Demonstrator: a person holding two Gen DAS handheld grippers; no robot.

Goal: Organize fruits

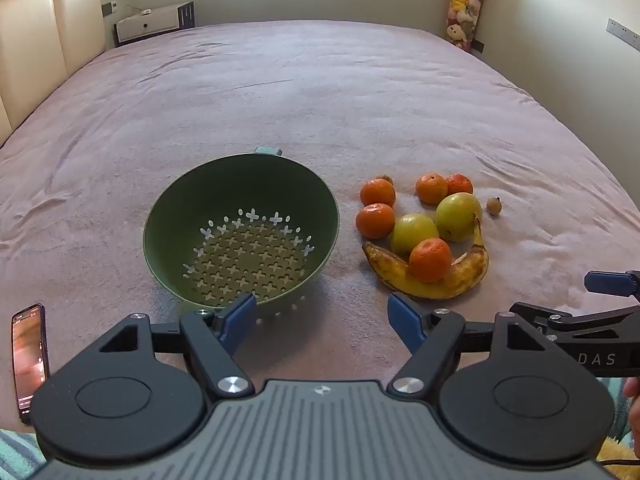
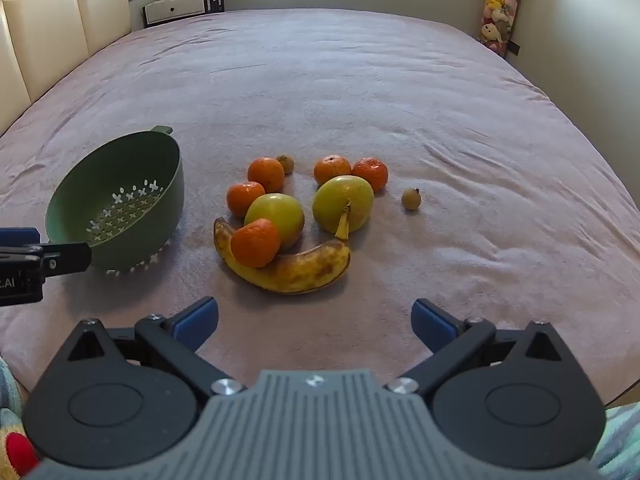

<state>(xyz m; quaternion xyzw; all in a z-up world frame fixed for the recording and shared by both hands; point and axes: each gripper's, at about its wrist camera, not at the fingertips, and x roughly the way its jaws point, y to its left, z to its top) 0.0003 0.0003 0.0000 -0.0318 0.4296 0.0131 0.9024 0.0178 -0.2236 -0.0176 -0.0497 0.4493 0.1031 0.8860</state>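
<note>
Big bed with a pinkish-mauve blanket (image 2: pixel 360 80) as the work surface, cream padded headboard (image 2: pixel 48 32) off at the far left edge. Going left to right, everything placed relative to the green colander (image 1: pixel 240 232):

- Phone (image 1: pixel 30 360) lying screen-up, left of the colander and nearer the camera.
- Left gripper (image 1: pixel 322 320) hovering just in front of the colander, blue pads spread wide, nothing between them.
- Colander itself sitting upright on the blanket, tilted a bit, totally empty inside, just the cross-shaped holes showing. Small handle tab on its far rim.
- Right of the colander, all the fruit loose on the blanket, none in it: spotty banana (image 2: pixel 288 268) curved along the near side, one mandarin (image 2: pixel 255 242) resting against it, two yellow-green apples (image 2: pixel 276 216) behind, four more mandarins (image 2: pixel 266 174) beyond those.
- Two tiny brown round fruits, can't tell what kind: one tucked at the back by the mandarins, one (image 2: pixel 411 199) apart, farthest right of the colander.
- Right gripper (image 2: pixel 314 320) hanging in front of the banana, also wide open and holding nothing.
</note>
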